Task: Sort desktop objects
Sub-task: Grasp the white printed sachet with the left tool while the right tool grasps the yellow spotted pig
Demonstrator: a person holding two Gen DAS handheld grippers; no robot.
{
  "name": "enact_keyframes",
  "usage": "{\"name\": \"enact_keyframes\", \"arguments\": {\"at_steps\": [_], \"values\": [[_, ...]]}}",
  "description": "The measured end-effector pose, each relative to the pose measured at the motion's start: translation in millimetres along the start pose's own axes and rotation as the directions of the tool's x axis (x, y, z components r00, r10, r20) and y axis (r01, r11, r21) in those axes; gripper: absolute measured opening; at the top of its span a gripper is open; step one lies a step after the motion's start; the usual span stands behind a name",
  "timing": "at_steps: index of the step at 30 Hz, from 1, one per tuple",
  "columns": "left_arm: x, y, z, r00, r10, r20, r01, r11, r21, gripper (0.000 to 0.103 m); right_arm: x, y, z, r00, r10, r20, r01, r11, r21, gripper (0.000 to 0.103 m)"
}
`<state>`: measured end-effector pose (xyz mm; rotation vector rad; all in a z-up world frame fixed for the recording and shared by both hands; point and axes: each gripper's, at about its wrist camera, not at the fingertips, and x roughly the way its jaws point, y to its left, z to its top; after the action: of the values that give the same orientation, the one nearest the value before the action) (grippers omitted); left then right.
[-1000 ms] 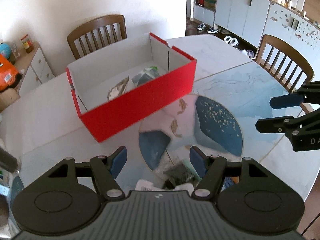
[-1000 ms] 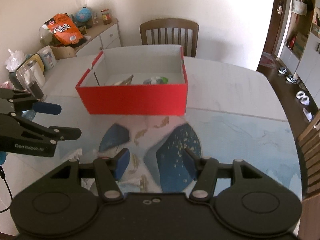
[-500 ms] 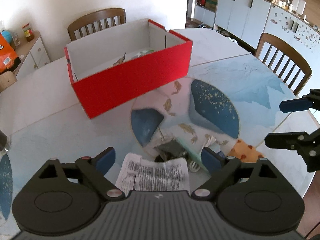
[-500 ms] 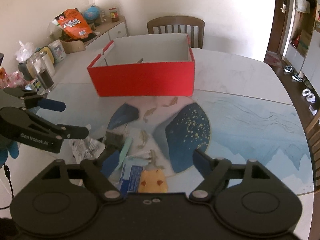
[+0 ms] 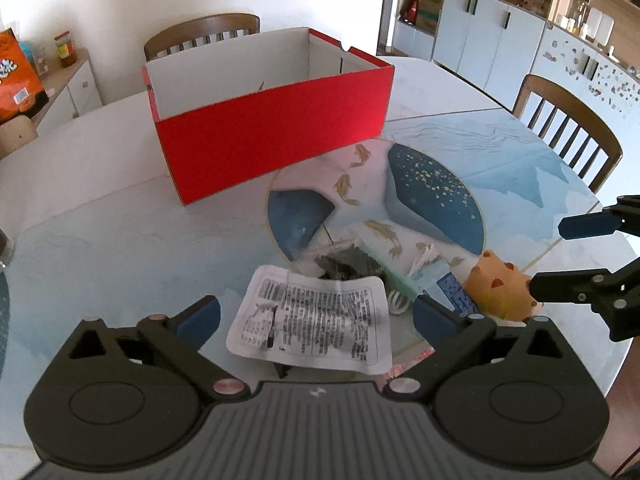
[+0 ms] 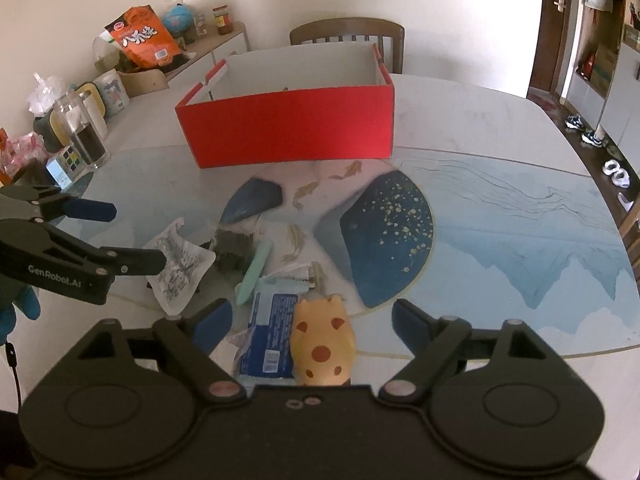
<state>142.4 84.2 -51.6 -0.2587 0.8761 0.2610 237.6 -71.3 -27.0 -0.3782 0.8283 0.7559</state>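
Both grippers had dropped toward the table since a second earlier, bringing the clutter into view, their jaws just having been opening. The white printed packet (image 5: 310, 322) lay flat between the left gripper's (image 5: 316, 316) spread, empty fingers. The orange spotted toy (image 6: 322, 346) and blue packet (image 6: 268, 336) lay between the right gripper's (image 6: 310, 320) released fingers. The red box (image 5: 272, 136) stood beyond.

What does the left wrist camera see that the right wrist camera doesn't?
Only the left wrist view: white cabinets and a second chair. Only the right wrist view: a glass jar, an orange snack bag and shoes on the floor. Both: the red box, printed packet, spotted toy and both open grippers.
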Motion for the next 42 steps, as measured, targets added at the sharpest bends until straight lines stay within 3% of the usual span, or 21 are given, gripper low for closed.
{"name": "enact_keyframes", "arguments": {"at_steps": [15, 23, 28, 36, 42], "values": [[25.0, 3.3, -19.4, 0.999, -0.043, 0.013, 0.043, 0.999, -0.005, 0.103, 23.3, 1.2, -19.0, 0.999, -0.037, -0.030, 0.038, 0.999, 0.027, 0.085], [35.2, 13.1, -23.7, 0.996, -0.083, 0.046, 0.081, 0.996, 0.047, 0.103, 34.6, 2.3, -24.5, 0.998, -0.024, -0.062, 0.026, 0.999, 0.030, 0.085], [45.2, 20.1, -19.4, 0.996, -0.089, 0.026, 0.088, 0.995, 0.052, 0.103, 40.7, 1.9, -24.7, 0.997, -0.026, -0.078, 0.029, 0.999, 0.032, 0.085], [55.7, 21.1, -15.3, 0.985, -0.170, 0.009, 0.169, 0.983, 0.076, 0.103, 46.2, 0.3, -24.2, 0.995, -0.013, -0.094, 0.017, 0.999, 0.039, 0.085], [61.7, 21.6, -15.3, 0.985, -0.172, 0.010, 0.171, 0.983, 0.068, 0.103, 50.0, -1.9, -23.7, 0.995, -0.018, -0.103, 0.023, 0.999, 0.048, 0.084]]}}
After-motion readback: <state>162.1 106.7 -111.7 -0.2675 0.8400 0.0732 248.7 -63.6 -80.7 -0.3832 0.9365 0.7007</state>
